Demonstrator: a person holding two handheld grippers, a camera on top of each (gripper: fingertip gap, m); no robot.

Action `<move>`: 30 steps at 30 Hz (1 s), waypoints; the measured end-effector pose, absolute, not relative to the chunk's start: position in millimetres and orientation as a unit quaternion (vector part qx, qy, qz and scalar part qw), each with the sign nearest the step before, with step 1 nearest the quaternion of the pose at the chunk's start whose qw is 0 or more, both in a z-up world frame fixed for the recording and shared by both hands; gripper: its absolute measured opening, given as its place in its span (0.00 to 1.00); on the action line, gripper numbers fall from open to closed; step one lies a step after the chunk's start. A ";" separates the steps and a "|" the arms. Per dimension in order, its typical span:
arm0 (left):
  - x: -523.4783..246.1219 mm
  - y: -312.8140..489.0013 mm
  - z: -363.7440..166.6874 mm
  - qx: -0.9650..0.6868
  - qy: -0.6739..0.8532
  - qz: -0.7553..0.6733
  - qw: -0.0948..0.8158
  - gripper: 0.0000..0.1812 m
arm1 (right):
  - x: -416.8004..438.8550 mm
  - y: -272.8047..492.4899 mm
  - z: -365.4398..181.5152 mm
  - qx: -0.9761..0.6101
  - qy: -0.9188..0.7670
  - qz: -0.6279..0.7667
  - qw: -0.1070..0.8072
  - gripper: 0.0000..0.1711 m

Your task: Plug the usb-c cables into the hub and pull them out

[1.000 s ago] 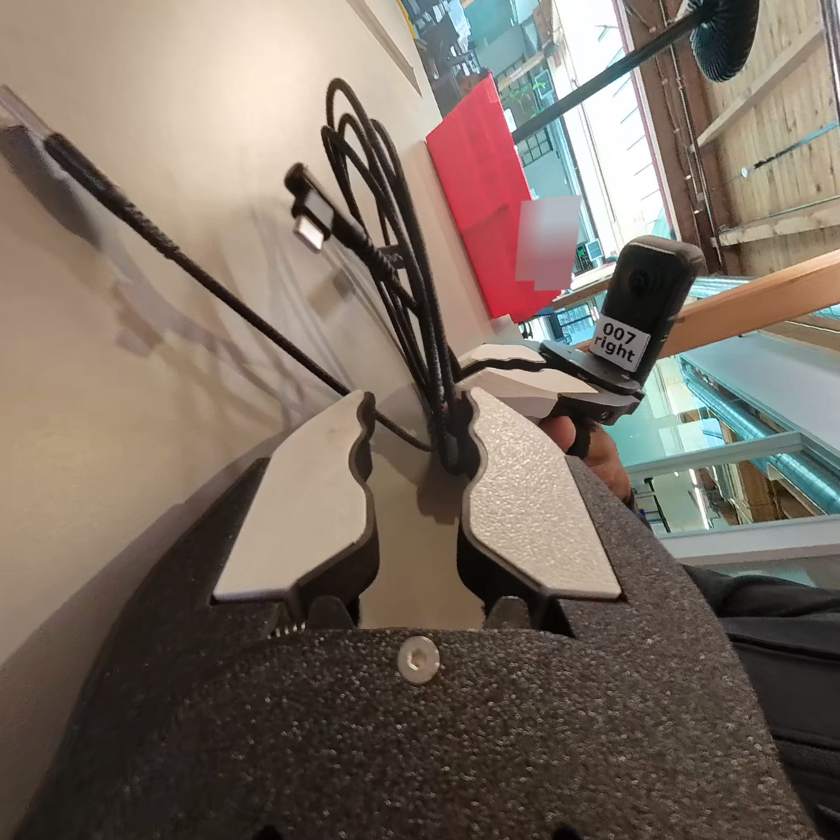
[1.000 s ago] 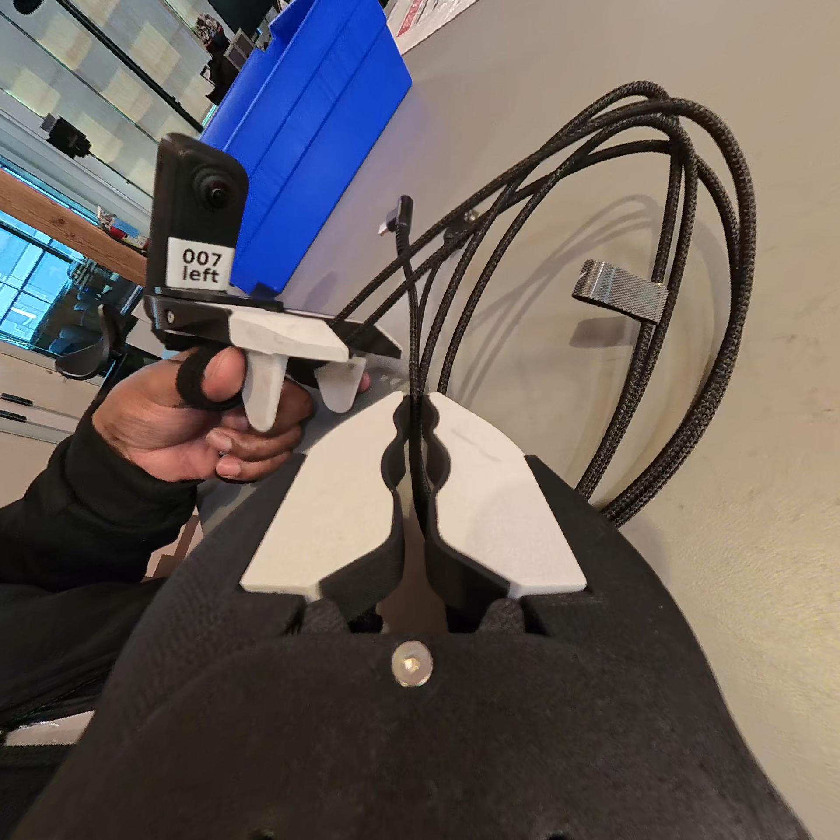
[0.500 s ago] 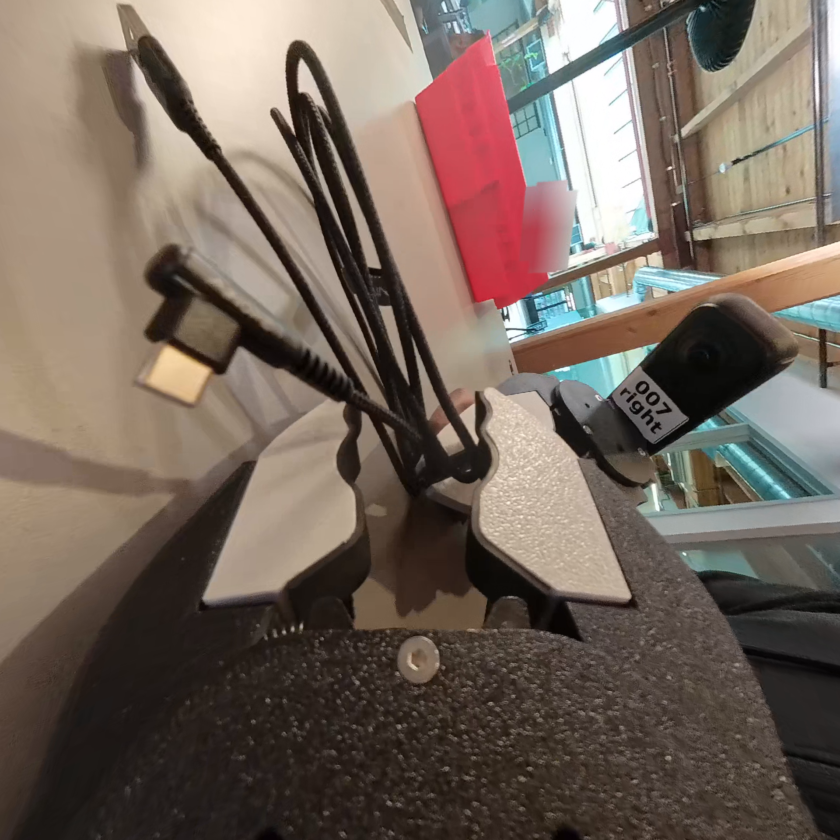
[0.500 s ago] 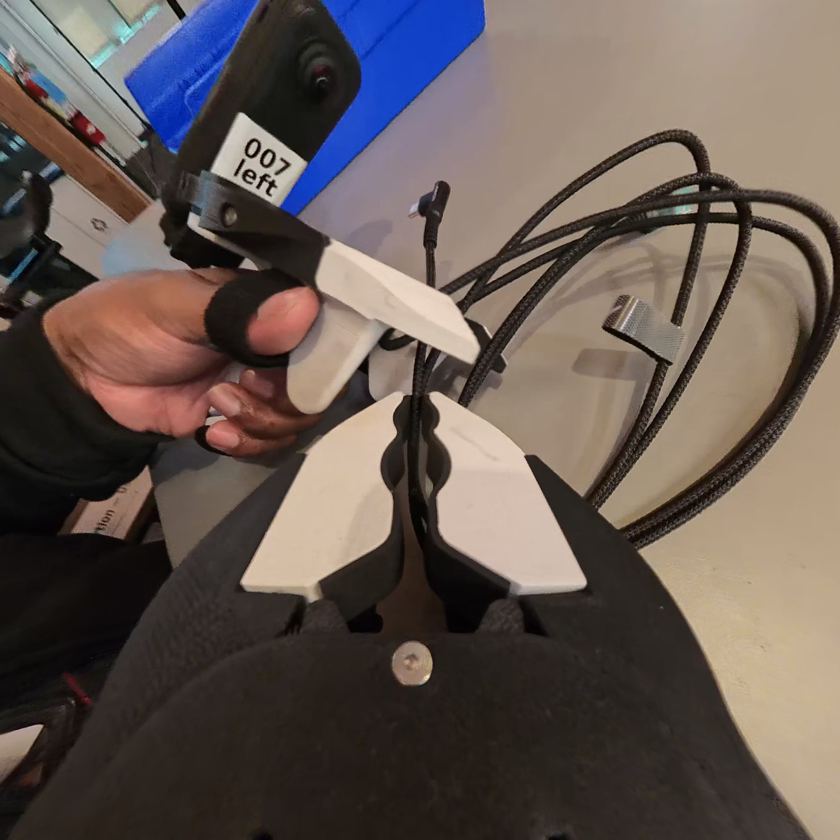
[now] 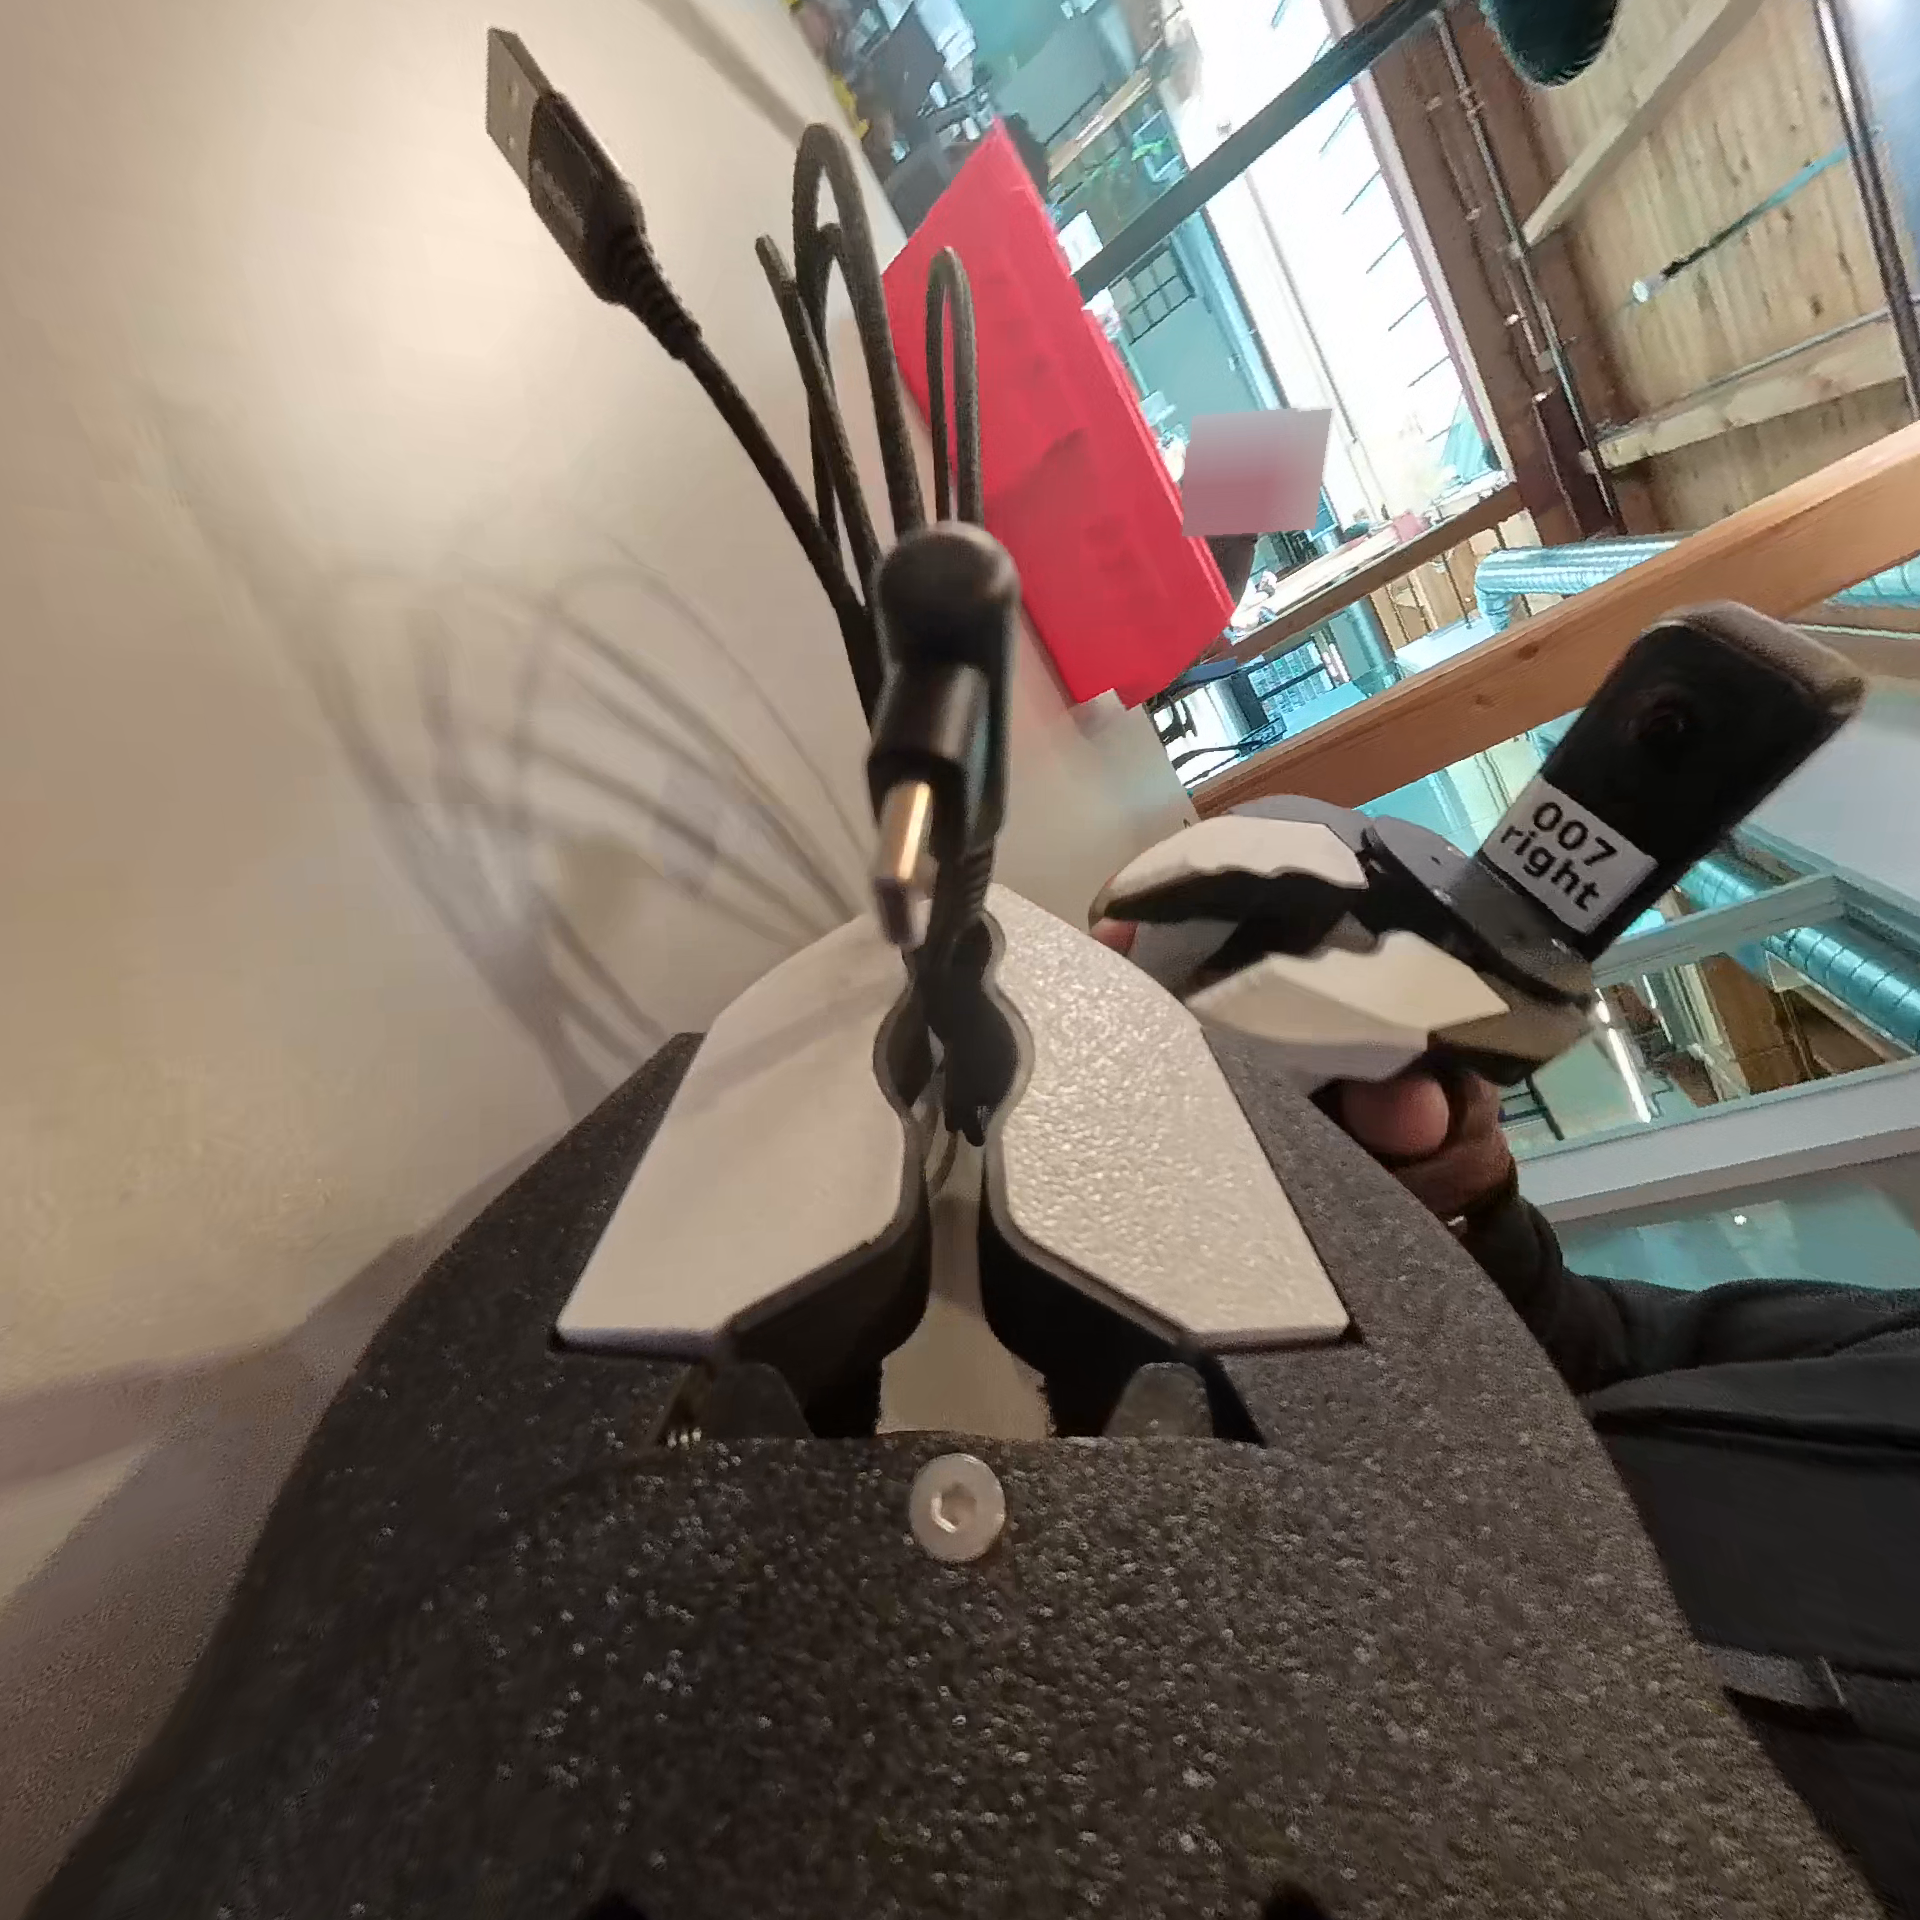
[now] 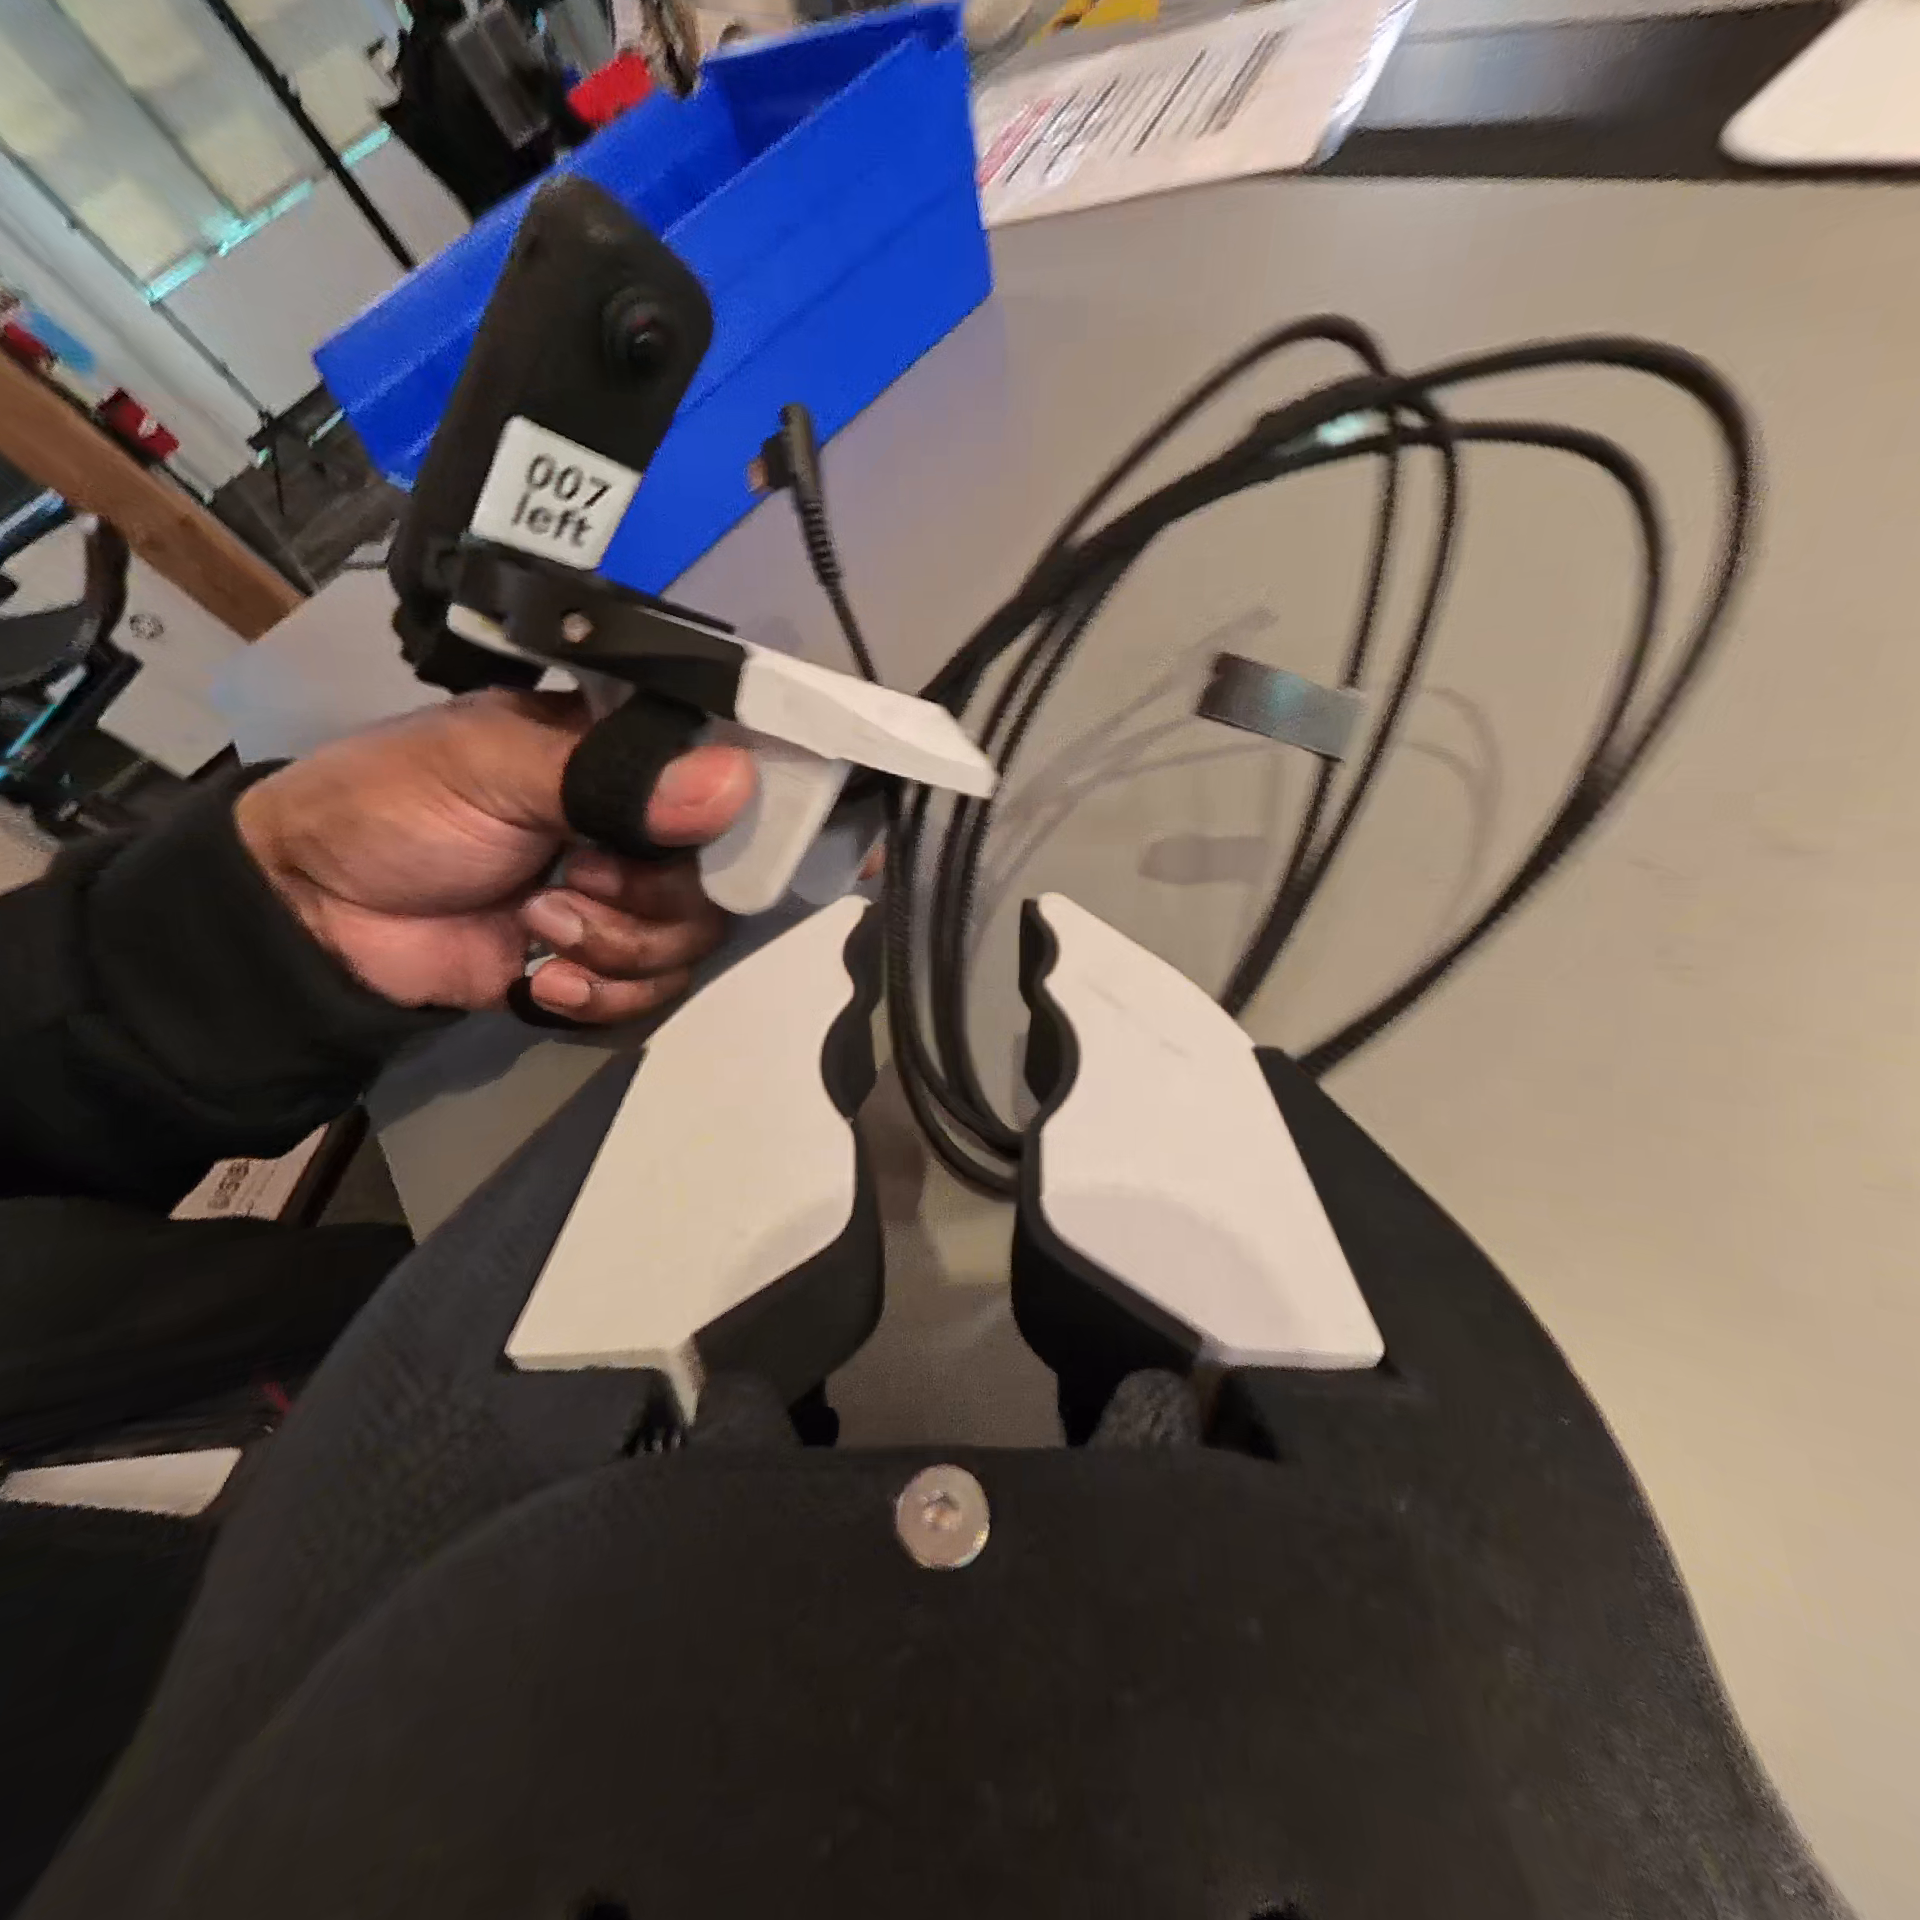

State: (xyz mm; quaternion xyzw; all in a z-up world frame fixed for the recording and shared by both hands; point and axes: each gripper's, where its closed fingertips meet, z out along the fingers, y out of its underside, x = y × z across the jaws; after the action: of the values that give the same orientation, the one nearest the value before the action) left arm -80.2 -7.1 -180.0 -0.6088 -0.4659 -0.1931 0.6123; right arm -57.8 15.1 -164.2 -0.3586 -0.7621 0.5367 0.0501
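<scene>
In the left wrist view my left gripper (image 5: pixel 940 925) is shut on a black braided cable (image 5: pixel 951 997) just below its angled USB-C plug (image 5: pixel 935 717), which sticks up with its metal tip pointing back down. The cable's other plug (image 5: pixel 556 156) lies on the table at the upper left. In the right wrist view my right gripper (image 6: pixel 951 925) is open, and cable strands (image 6: pixel 904 997) run loose between its fingers. The left gripper (image 6: pixel 935 790) is just ahead of it, holding the plug (image 6: pixel 784 457) up. The coil (image 6: pixel 1507 499) lies on the table. No hub is in view.
A blue bin (image 6: pixel 810 229) stands beyond the left gripper and a red bin (image 5: pixel 1049 447) at the table's far side. A grey strap (image 6: pixel 1288 712) hangs on the coil. A printed sheet (image 6: pixel 1164 94) lies at the back. The right gripper (image 5: pixel 1148 951) is close beside the left. Spacing between my two grippers at the tips: around 4 centimeters.
My right gripper has opened and let go of the cable. My left gripper has shut on the cable just below the angled plug, which now stands over its fingertips.
</scene>
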 end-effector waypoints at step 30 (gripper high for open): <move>-35.4 48.6 -147.6 -0.627 -0.312 -0.280 0.656 0.20 | -80.6 135.2 -100.9 -0.445 -0.685 0.567 0.103 0.01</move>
State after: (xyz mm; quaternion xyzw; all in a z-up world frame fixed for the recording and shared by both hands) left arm -35.4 48.6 -147.6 -0.6274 -0.3121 -0.2796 0.6563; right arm -80.6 135.2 -100.9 -0.4448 -0.6853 0.5674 0.1027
